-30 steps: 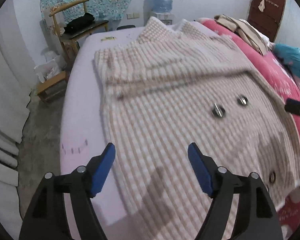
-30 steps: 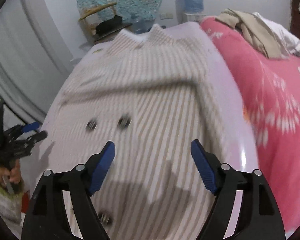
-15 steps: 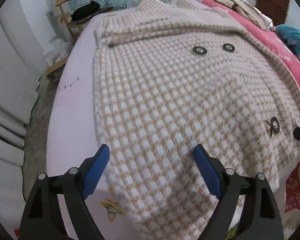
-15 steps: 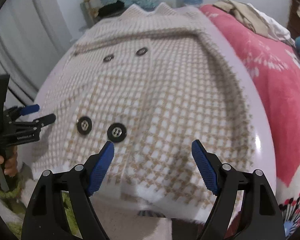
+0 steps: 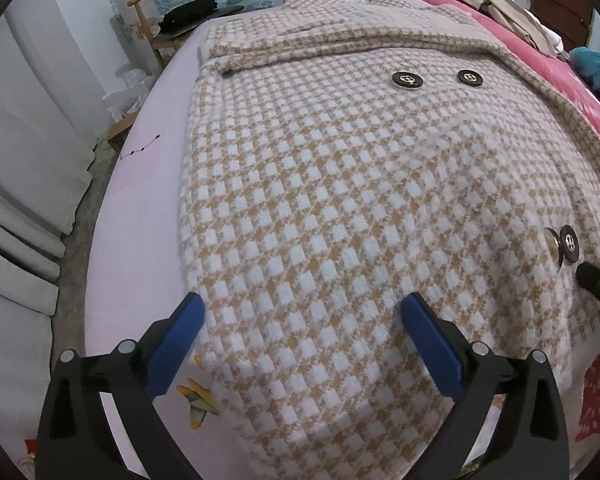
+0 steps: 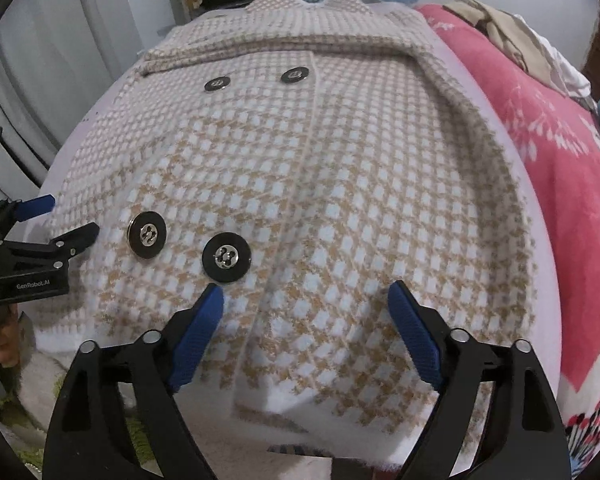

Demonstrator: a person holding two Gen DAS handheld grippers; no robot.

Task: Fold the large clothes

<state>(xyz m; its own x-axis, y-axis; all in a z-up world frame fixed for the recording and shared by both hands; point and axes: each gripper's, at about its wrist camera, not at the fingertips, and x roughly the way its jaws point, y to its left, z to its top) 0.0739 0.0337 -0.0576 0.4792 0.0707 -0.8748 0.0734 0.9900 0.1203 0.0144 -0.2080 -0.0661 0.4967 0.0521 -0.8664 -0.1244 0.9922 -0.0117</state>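
Beige-and-white houndstooth wool coat (image 5: 360, 208) spread flat on lilac bedsheet (image 5: 140, 240), hem between both sets of jaws; left gripper (image 5: 300, 344) spread wide, empty; right gripper (image 6: 306, 320) likewise, black buttons (image 6: 227, 257) just ahead of its left jaw.

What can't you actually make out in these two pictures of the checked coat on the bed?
- Near hem of the beige-and-white checked wool coat: in the left wrist view, hidden behind the left hand-held gripper; visible in the right view.
- Right hand-held gripper: in the left wrist view, cut off by the right edge.
- Folded sleeves' cuffs: hidden under the coat's folds.
- Tan clothes pile on the pink floral blanket: too small and distorted to identify.
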